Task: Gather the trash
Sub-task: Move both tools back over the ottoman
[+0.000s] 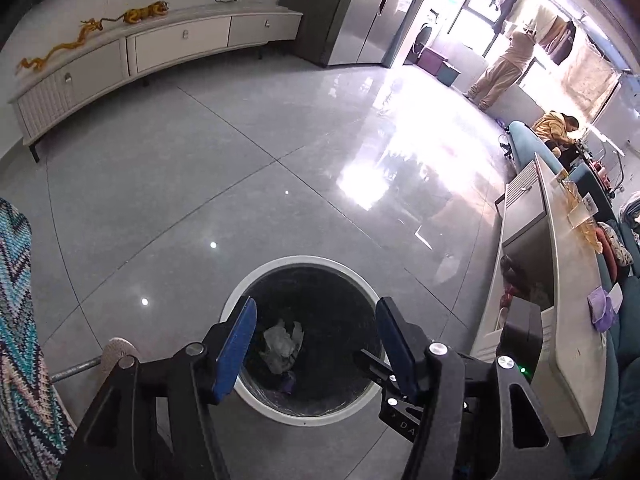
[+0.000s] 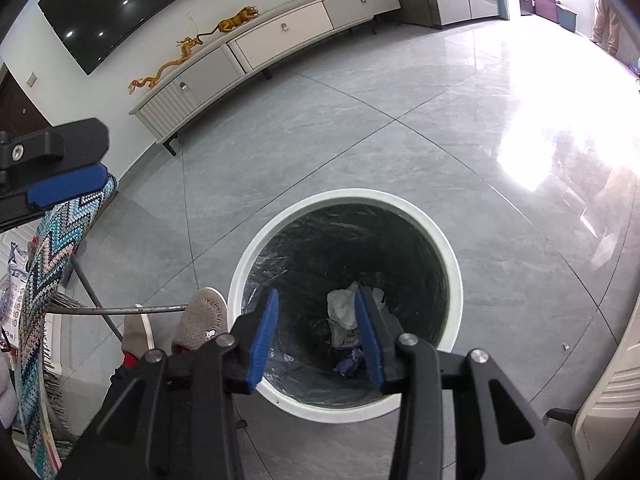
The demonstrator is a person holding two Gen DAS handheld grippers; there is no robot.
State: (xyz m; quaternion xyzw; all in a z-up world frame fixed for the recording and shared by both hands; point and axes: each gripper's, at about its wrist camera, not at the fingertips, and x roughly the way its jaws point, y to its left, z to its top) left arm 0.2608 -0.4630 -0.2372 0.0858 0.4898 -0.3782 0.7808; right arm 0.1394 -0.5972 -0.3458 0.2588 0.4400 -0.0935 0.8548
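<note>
A round bin with a white rim (image 1: pixel 304 259) (image 2: pixel 344 195) and a black liner stands on the grey tiled floor. Crumpled white paper (image 1: pixel 282 344) (image 2: pixel 340 312) and a small purple scrap (image 1: pixel 288 384) (image 2: pixel 349 365) lie at its bottom. My left gripper (image 1: pixel 316 302) hovers over the bin's mouth, open, with nothing between its blue pads. My right gripper (image 2: pixel 316 294) also hangs above the opening, open and holding nothing; the paper showing beside its right finger lies down in the bin. One blue pad (image 2: pixel 68 188) of the left gripper shows at the left edge of the right wrist view.
A person's slippered foot (image 2: pixel 204 316) and a metal chair frame draped with a zigzag knit throw (image 2: pixel 40 280) sit left of the bin. A long white TV cabinet (image 1: pixel 120 60) lines the far wall. A low table (image 1: pixel 560 280) and a sofa stand to the right, with people far back.
</note>
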